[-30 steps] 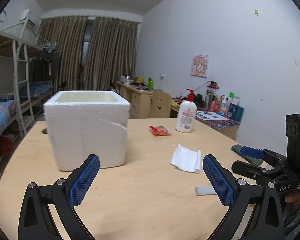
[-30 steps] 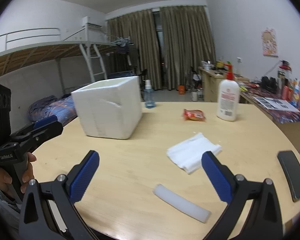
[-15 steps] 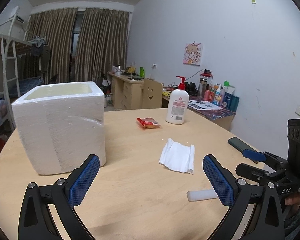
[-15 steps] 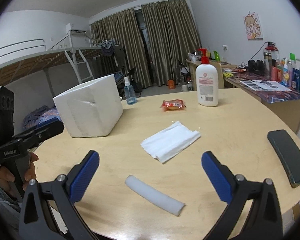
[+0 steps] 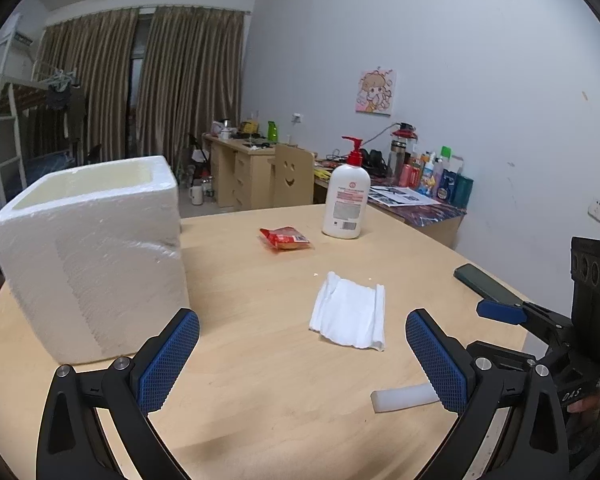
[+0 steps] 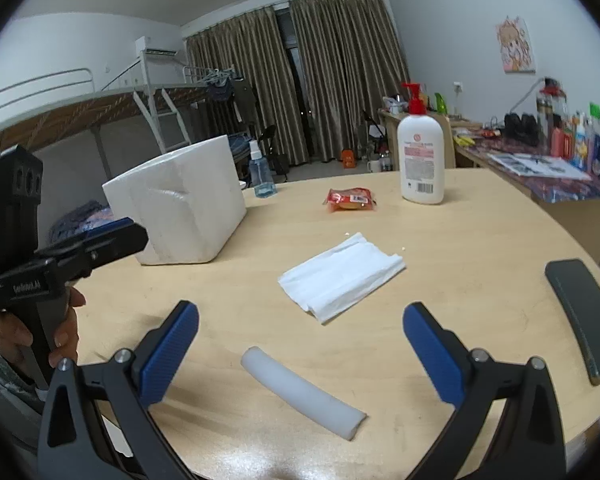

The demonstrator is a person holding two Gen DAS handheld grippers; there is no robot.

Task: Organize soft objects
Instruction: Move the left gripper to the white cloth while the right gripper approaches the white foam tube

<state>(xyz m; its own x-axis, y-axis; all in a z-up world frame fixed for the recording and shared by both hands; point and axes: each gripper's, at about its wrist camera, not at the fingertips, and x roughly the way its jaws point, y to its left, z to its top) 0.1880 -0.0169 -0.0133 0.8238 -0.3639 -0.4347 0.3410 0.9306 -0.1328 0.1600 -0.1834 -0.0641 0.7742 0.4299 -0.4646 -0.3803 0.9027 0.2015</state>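
Round wooden desk (image 6: 440, 248), seen from both wrist views; two hand-held grippers, each with two blue-padded fingers. Left hand-held gripper (image 5: 302, 354) spread wide, empty, above the desk's near edge; right hand-held gripper (image 6: 300, 354) likewise spread wide and empty, with the white foam tube (image 6: 302, 392) lying flat on the desk between and just beyond its fingers. One foam tube only, in the left view (image 5: 404, 398) partly hidden behind the right-hand finger. One folded white tissue (image 6: 342, 276) flat near the desk's middle, beyond the tube and apart from it. One open-topped white foam box (image 5: 92, 256) upright on the left part of the desk; inside not visible. One red snack packet (image 6: 352, 200) and one white pump bottle (image 6: 420, 160) with red pump farther back, near each other but apart; printing on both too small to read. One small clear spray bottle (image 6: 261, 176) behind the box. One dark phone (image 6: 584, 316) face down at the right edge. Body of the left hand-held gripper, in the right view, marked "GenRobot.AI"; a hand (image 6: 40, 336) around its grip.
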